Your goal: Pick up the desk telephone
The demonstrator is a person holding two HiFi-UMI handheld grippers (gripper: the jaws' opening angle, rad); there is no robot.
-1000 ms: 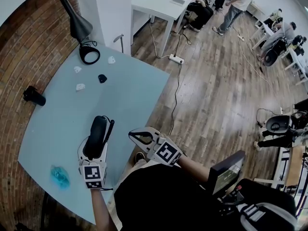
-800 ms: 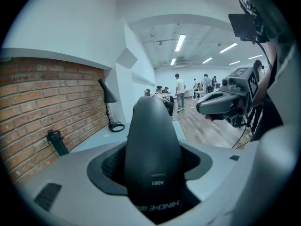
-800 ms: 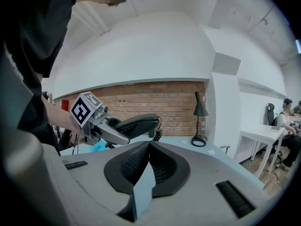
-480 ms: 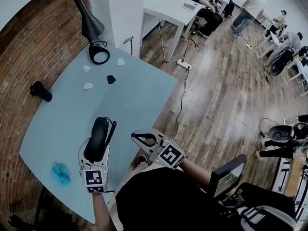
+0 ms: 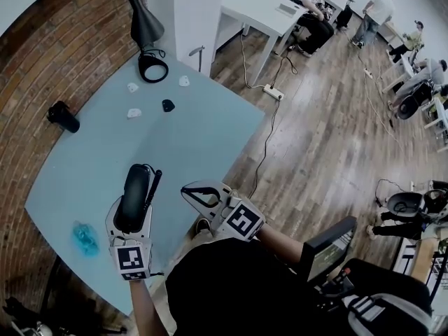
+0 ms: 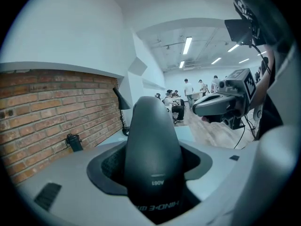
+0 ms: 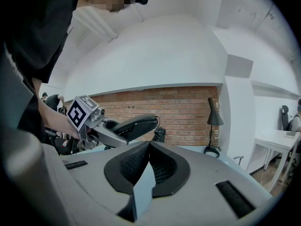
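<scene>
Desk telephone [image 5: 136, 186] is sitting clamped in the left gripper [image 5: 131, 214], long axis toward twelve o'clock; the right gripper [image 5: 199, 196] is hovering closed and empty at its three o'clock.

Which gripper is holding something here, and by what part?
The left gripper clamps the black telephone handset by its near end; the right gripper is shut and empty.

- Black telephone handset [image 6: 153, 159]: lower end cut off by the bottom edge of the left gripper view; print on it too blurred to read.
- Black cone-shaded desk lamp [image 5: 145, 26]: tip cut by the head view's top edge.
- Three small white pieces [image 5: 134, 113] and one small black piece [image 5: 168, 105] on the pale blue table [image 5: 196, 138]: too small to identify.
- Crumpled turquoise item [image 5: 85, 239]: kind unclear.
- Table's near edge: hidden behind the person's black-clad torso [image 5: 231, 285].
</scene>
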